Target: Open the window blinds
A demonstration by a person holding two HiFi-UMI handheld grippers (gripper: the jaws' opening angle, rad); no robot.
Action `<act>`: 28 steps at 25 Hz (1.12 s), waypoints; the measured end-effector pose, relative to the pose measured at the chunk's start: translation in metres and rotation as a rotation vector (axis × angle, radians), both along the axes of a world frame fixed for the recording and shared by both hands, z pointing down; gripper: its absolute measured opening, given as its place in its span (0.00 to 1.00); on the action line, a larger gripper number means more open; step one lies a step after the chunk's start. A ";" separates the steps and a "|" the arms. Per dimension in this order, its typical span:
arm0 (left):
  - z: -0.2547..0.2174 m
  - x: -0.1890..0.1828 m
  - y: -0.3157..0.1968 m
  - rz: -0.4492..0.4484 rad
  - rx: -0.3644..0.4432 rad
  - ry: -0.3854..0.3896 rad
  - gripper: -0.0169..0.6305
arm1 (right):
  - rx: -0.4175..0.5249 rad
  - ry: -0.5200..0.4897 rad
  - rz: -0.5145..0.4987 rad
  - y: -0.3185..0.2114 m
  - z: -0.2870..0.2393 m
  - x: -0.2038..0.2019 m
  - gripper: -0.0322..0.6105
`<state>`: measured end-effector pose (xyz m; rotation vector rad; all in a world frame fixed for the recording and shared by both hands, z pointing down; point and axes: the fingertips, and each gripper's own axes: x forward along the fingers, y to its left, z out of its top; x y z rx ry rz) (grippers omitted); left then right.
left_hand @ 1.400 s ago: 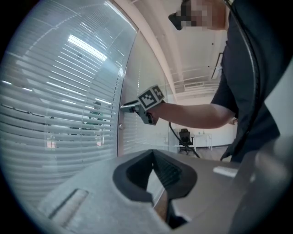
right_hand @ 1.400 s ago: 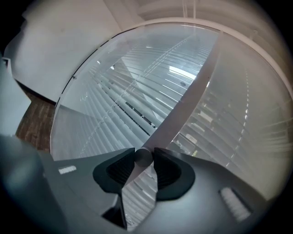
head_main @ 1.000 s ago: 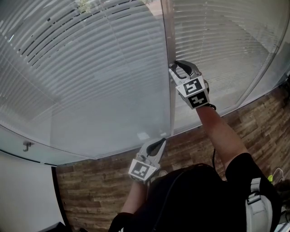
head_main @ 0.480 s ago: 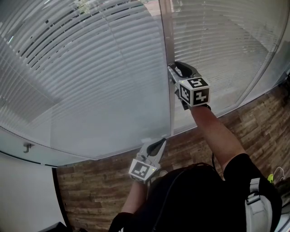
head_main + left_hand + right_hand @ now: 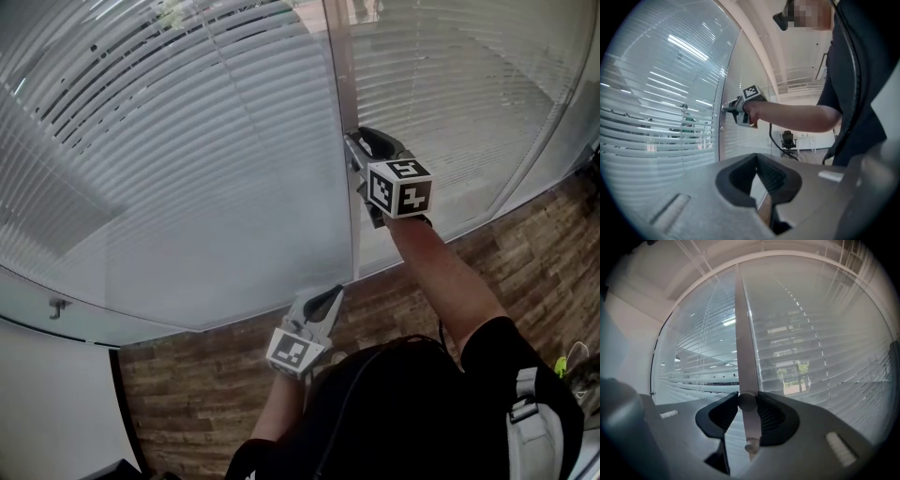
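- The right gripper [image 5: 357, 146] is held out level at the grey post [image 5: 350, 202] that stands between two panes of glass. Its marker cube [image 5: 401, 187] faces the head camera.
- In the right gripper view, the right gripper [image 5: 747, 402] has its jaws drawn partway in. They are clamped on a small round knob [image 5: 746, 401] that sticks out of the post [image 5: 742, 329], with one jaw on each side of it.
- A second, lower knob [image 5: 751, 446] sits just beneath on the same post, outside the jaws and untouched.
- The window blinds [image 5: 187, 150] hang behind the glass on both sides of the post, and another run [image 5: 450, 84] lies to the right. Their horizontal slats are tilted so that dark gaps show between them at the far left. In the right gripper view, greenery shows through the slats [image 5: 801, 357] on the right.
- The left gripper [image 5: 335, 293] is low and near the person's body, over the wooden floor [image 5: 187, 394] at the foot of the glass. It is well apart from the right one.
- In the left gripper view, the left gripper [image 5: 757, 158] has its jaws closed tip to tip with nothing between them. Only floor shows through the slit lower down.
- That same view shows the right gripper [image 5: 732, 106] and the bare forearm [image 5: 797, 117] reaching to the post.
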<state>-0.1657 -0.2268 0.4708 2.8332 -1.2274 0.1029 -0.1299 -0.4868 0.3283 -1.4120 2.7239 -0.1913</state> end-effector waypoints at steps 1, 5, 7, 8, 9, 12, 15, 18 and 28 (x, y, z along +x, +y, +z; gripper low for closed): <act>0.000 0.000 0.000 0.001 0.000 -0.001 0.03 | 0.000 0.001 -0.001 0.000 0.000 0.000 0.26; 0.000 0.001 0.000 0.004 -0.001 -0.005 0.03 | 0.002 0.006 0.001 0.000 0.001 0.000 0.26; 0.001 0.002 0.000 0.005 -0.003 -0.006 0.03 | 0.004 0.009 0.001 0.000 0.000 0.000 0.26; 0.001 0.002 0.000 0.005 -0.003 -0.006 0.03 | 0.006 0.012 0.001 0.000 0.000 0.000 0.26; 0.001 0.002 0.000 0.007 -0.001 -0.007 0.03 | 0.008 0.014 0.001 -0.001 0.000 0.000 0.26; 0.001 0.004 -0.001 0.010 0.000 -0.009 0.03 | 0.011 0.019 0.002 -0.001 0.000 0.000 0.26; 0.000 0.003 0.000 0.011 0.002 -0.011 0.03 | 0.011 0.018 0.003 0.000 0.000 0.000 0.26; 0.000 0.003 0.001 0.012 0.000 -0.011 0.03 | 0.019 0.024 -0.007 0.001 0.000 -0.002 0.28; 0.002 0.005 0.001 0.013 -0.008 -0.007 0.03 | 0.283 0.474 -0.033 0.019 0.000 -0.005 0.41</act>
